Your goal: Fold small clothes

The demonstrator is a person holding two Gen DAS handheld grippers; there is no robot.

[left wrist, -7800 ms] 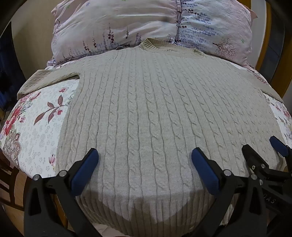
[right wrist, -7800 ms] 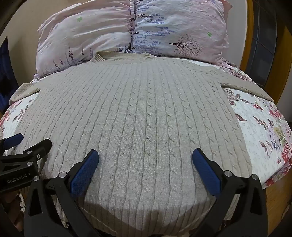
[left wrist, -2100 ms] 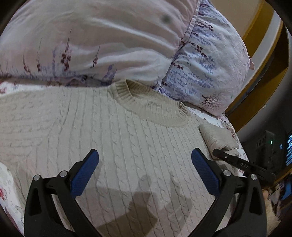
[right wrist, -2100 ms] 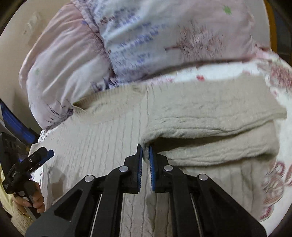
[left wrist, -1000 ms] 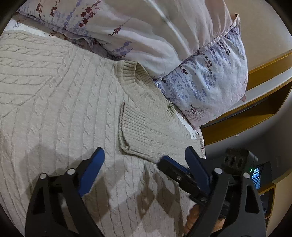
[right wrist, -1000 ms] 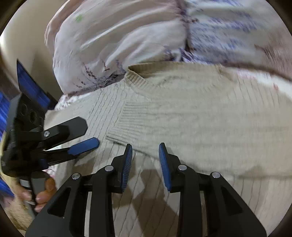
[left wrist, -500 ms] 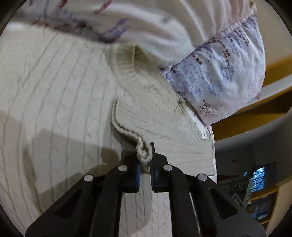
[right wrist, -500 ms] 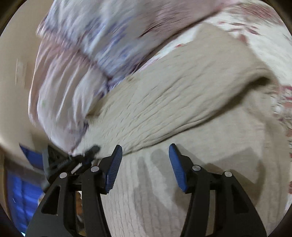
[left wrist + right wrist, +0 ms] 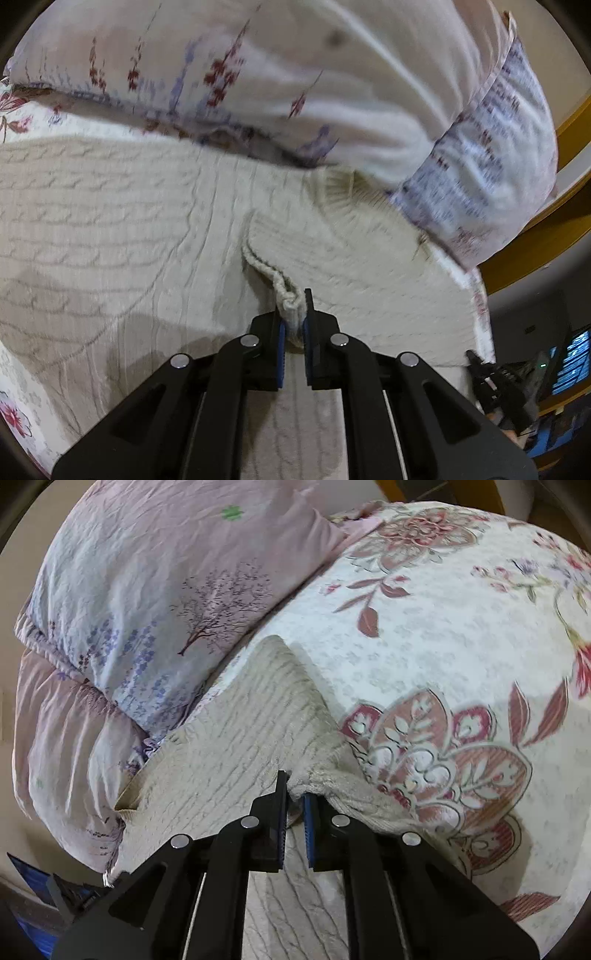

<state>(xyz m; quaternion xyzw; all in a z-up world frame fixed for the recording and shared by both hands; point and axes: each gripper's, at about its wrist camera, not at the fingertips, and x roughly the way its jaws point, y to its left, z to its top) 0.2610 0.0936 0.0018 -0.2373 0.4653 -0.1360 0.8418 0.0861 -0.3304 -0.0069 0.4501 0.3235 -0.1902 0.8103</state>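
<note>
Our sweater lay spread on the bed below the pillows. Only our left view showed its collar, where the left gripper pinched the folded sleeve's cuff. Only our right view showed the floral bedspread, where the right gripper clamped the sweater's folded side edge.

left gripper: matte black plastic, chunky angular arms that widen toward the camera
right gripper: same black build, same shape
fingers: black outside, blue ridged pads on the inner faces
screws: four round silver ones per gripper, two on each arm
rods: thin pale metal strips running down the gaps between the arms
</note>
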